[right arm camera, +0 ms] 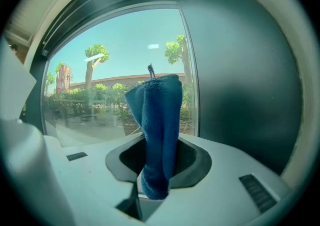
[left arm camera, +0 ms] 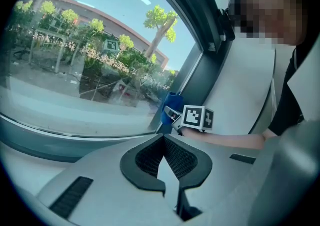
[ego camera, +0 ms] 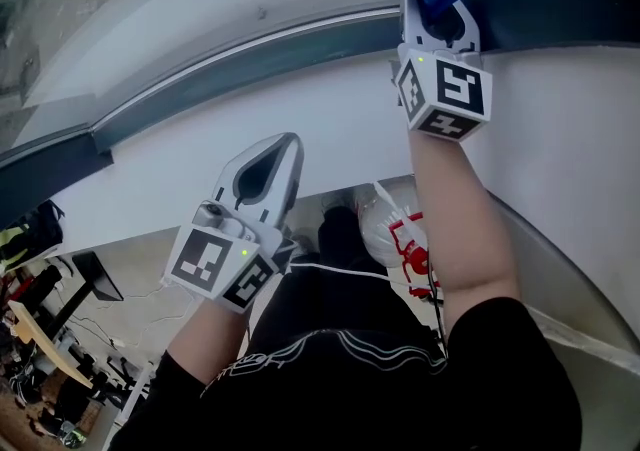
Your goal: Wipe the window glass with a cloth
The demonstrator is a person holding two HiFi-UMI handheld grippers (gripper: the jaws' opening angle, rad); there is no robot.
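Cloth: one blue terry cloth, clamped in the right gripper, at the pane's lower right corner
Left gripper: jaws together, empty
Window glass: one pane, dark frame
Marker cubes: two, black-and-white squares

1. My right gripper sits ahead and right of my left gripper, at the lower right corner of the window glass, beside the frame.
2. The cloth stands between its jaws, poking past them.
3. My left gripper hangs over the sill, nearer me, well apart from the glass.
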